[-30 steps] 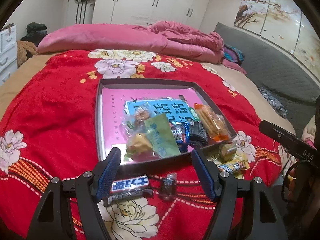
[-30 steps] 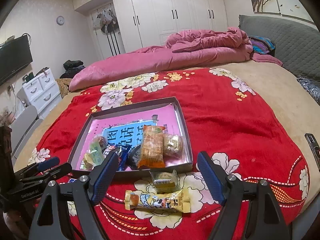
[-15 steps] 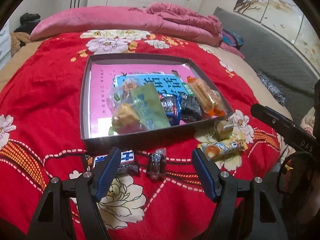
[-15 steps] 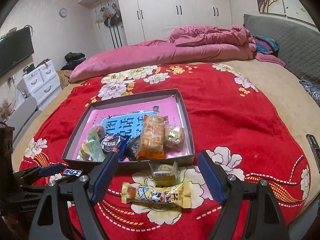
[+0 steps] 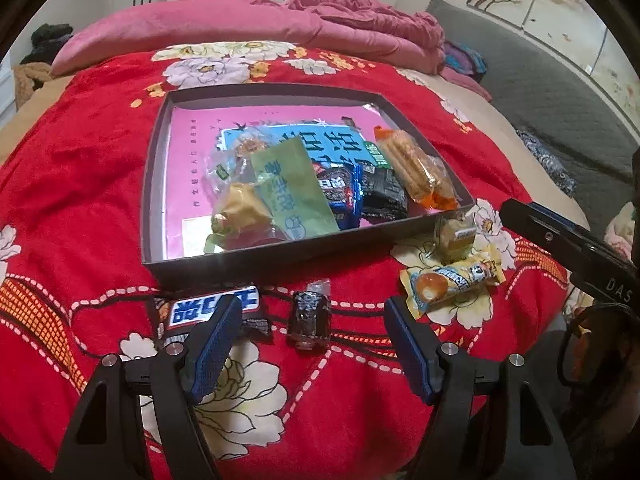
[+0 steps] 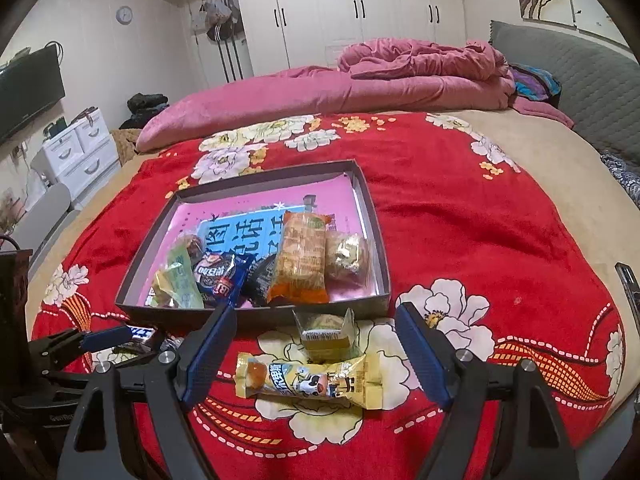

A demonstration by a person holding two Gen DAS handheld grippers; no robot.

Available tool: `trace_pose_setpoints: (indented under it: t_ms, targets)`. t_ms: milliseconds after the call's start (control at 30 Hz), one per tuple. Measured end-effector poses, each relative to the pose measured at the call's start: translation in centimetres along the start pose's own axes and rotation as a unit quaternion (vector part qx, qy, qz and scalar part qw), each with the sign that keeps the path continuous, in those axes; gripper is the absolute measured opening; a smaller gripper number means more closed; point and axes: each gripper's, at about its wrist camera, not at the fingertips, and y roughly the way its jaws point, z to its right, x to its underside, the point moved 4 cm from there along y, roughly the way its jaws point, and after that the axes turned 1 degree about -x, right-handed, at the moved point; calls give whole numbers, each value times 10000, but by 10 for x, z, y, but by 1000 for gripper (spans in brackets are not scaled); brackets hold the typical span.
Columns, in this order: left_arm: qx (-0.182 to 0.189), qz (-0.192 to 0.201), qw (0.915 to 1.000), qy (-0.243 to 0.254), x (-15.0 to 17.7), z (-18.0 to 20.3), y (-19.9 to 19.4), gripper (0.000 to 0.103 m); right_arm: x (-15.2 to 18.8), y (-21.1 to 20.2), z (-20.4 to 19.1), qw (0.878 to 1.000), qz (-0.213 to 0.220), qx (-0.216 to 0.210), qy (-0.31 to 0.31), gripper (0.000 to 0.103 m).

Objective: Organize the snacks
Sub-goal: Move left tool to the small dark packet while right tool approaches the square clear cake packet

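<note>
Left gripper (image 5: 312,336) and right gripper (image 6: 312,344) both tilted downward, jaws wide apart, nothing between.

A box (image 5: 280,258) sits mid-frame on the bed (image 5: 80,184), snacks (image 5: 328,184) piled in its right half. Below its front wall lie a bar (image 5: 208,308) at left, a candy (image 5: 310,316) centre, and two packets (image 5: 452,280) at right.

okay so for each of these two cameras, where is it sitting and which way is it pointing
Left wrist: on the left tool, angled down at a dark wrapped candy; the right tool shows.
Right wrist: on the right tool, angled down at a yellow snack pack; the left tool shows.
Shared: the snack box and red blanket.
</note>
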Motion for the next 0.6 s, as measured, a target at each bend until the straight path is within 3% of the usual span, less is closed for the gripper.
trace_pose_setpoints:
  t_ms: [267, 433, 600]
  targets:
    - [10, -206, 9996, 178, 4, 8, 12, 75, 8, 14, 6, 9997, -216, 122, -18, 81]
    - [207, -274, 9993, 133, 5, 10, 16, 75, 11, 26, 7, 9991, -390, 129, -46, 81]
    - [298, -340, 9989, 122, 6, 12, 22, 63, 12, 41, 5, 9981, -573, 186, -154, 81]
